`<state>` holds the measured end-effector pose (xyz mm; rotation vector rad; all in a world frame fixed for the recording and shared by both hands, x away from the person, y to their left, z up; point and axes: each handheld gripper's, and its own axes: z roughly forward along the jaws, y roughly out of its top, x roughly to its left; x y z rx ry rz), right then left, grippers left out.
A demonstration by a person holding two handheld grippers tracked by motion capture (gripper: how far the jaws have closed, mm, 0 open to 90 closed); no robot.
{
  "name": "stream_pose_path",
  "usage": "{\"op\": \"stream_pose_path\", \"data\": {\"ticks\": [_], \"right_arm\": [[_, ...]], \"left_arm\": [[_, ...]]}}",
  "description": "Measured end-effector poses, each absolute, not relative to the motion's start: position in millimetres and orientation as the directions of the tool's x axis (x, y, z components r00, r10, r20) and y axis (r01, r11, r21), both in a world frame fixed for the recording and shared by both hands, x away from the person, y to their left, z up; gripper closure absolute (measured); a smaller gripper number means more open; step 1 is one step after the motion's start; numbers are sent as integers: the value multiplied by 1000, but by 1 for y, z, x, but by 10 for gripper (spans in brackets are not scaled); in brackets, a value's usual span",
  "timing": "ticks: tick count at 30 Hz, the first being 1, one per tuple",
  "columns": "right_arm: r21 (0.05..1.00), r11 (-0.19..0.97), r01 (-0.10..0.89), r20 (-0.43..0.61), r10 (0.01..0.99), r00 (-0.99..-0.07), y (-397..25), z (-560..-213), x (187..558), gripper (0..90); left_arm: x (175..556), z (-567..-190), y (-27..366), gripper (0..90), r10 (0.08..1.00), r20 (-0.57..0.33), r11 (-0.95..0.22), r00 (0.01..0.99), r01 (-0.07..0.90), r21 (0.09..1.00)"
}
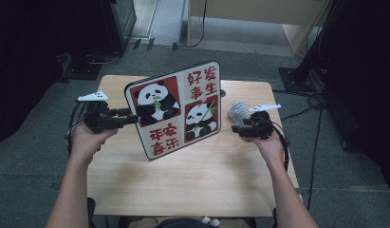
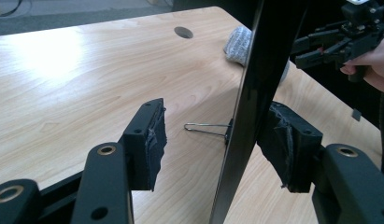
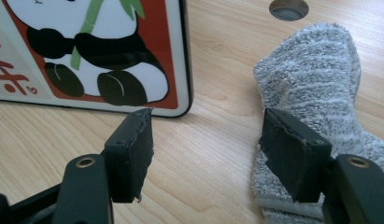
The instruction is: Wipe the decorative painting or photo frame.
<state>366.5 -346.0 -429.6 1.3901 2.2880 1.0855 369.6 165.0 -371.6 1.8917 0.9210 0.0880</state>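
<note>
A board with two pandas and red Chinese characters point(image 1: 176, 110) stands tilted on the wooden table point(image 1: 192, 180), held up behind by a wire stand point(image 2: 203, 128). My left gripper point(image 1: 132, 117) is open at the board's left edge. In the left gripper view that edge point(image 2: 248, 107) runs between the jaws, close against the right pad point(image 2: 287, 144) and well apart from the left pad. My right gripper point(image 1: 236, 127) is open just right of the board's lower right corner point(image 3: 178, 100). Its right pad point(image 3: 292, 156) hovers over a grey sock point(image 3: 311, 79).
The grey sock point(image 1: 237, 111) lies on the table behind the right gripper, near a round cable hole point(image 3: 288, 8). Dark equipment stands and cables ring the table on the floor. Bare wood stretches along the table's front half.
</note>
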Motion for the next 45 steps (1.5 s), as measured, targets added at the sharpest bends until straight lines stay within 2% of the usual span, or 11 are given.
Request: {"op": "stream_pose_path", "data": {"ticks": [45], "right_arm": [[695, 305, 651, 159, 818, -553, -338, -434, 367, 350]], "left_arm": [[386, -389, 173, 416, 692, -348, -165, 632, 608, 777]]}}
